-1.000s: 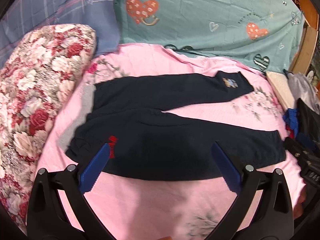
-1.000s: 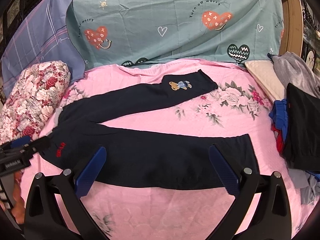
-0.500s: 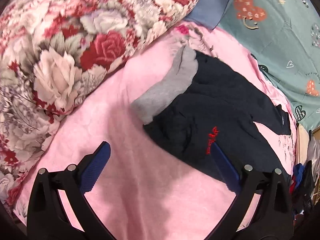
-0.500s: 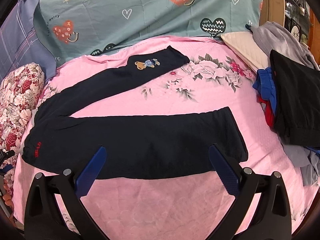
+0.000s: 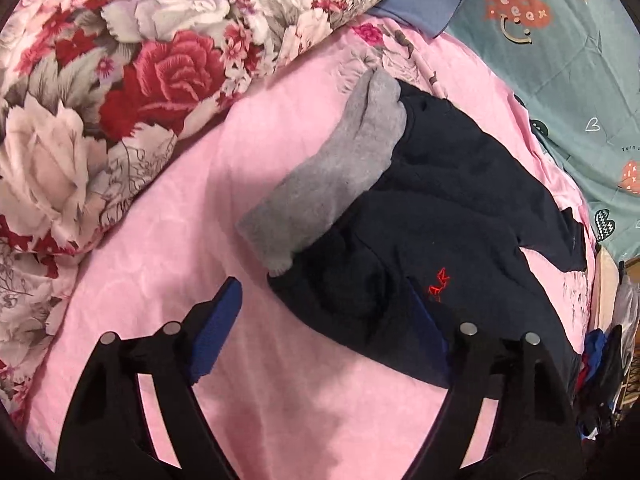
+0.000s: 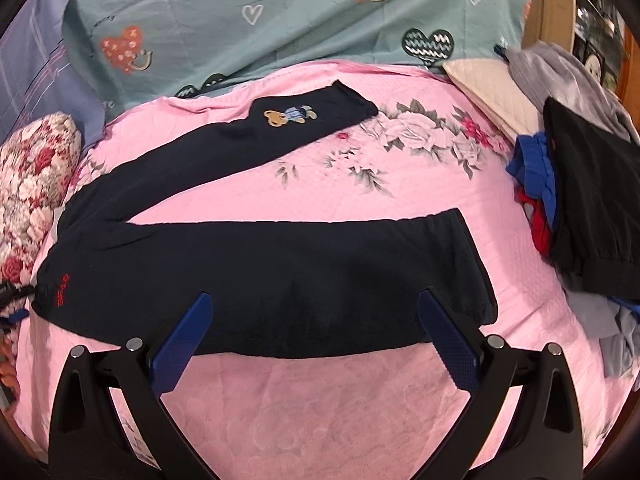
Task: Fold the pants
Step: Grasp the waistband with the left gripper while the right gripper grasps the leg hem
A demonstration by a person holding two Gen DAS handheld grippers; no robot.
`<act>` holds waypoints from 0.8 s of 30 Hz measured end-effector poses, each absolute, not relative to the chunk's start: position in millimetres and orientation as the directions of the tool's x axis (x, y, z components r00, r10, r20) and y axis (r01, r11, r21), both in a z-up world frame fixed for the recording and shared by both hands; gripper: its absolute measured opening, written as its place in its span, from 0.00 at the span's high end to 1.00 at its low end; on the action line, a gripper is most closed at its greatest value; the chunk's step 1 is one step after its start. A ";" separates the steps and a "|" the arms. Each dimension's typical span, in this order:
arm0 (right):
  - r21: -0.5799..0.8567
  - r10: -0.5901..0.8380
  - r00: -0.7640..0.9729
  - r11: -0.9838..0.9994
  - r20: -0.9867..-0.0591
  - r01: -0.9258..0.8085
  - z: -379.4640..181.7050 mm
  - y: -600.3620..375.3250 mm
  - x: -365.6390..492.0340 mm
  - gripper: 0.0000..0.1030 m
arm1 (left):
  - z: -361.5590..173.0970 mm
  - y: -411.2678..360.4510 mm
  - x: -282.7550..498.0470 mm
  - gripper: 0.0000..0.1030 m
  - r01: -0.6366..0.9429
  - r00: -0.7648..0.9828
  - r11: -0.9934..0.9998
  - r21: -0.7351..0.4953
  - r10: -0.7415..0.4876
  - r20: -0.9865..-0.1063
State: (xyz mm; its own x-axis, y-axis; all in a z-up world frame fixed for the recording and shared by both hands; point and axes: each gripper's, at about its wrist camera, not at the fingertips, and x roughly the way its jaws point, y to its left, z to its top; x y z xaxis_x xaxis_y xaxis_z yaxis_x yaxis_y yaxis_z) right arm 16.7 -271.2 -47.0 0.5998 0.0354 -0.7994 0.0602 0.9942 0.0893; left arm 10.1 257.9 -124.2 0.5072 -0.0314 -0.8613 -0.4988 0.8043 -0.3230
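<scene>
Dark navy pants [image 6: 280, 264] lie spread on the pink bedspread [image 6: 320, 400], legs apart in a V, waist at the left. The far leg carries a bear patch [image 6: 290, 115]; red lettering [image 6: 62, 290] marks the waist. In the left wrist view the pants' waist [image 5: 420, 240] has its grey lining [image 5: 340, 176] turned outward. My left gripper [image 5: 324, 320] is open and empty, straddling the waist's near corner. My right gripper [image 6: 312, 328] is open and empty over the near leg's lower edge.
A floral quilt roll [image 5: 120, 80] lies left of the waist. A teal heart-print sheet [image 6: 280, 20] hangs behind the bed. A pile of clothes [image 6: 580, 200] and a cream cushion [image 6: 488, 84] sit at the right edge.
My left gripper swung left and closed in on the waist corner. My right gripper shifted slightly nearer the near leg. The pants have not moved.
</scene>
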 end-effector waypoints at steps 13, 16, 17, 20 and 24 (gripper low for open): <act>0.073 0.052 0.592 0.997 -0.805 0.012 -49.0 -264.3 17.7 0.01 | -140.2 265.7 48.9 0.37 -0.510 0.473 0.780 -0.361 -0.096 -0.876; 0.075 0.043 0.560 0.997 -0.827 0.035 -58.5 -283.9 21.7 0.01 | -142.6 268.8 48.9 0.37 -0.509 0.490 0.724 -0.466 -0.202 -0.848; 0.071 0.029 0.554 0.996 -0.832 0.055 -61.4 -292.5 22.3 0.01 | -143.9 270.0 47.6 0.36 -0.513 0.497 0.700 -0.496 -0.229 -0.837; 0.034 -0.050 0.532 0.989 -0.845 0.147 -71.4 -332.2 23.6 0.01 | -144.5 267.1 47.1 0.30 -0.509 0.511 0.691 -0.513 -0.237 -0.826; 0.003 -0.120 0.485 0.969 -0.866 0.246 -87.4 -378.8 22.3 0.03 | -140.9 247.9 50.6 0.30 -0.480 0.490 0.759 -0.440 -0.184 -0.852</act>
State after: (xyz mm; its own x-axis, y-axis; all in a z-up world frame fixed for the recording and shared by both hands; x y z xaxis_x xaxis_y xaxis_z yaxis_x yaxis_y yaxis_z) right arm 22.3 -378.8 -87.4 0.4847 -0.1201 -0.8664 0.2455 0.9694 0.0030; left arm 50.6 247.9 -140.9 0.4898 -0.1840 -0.8522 -0.4796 0.7594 -0.4396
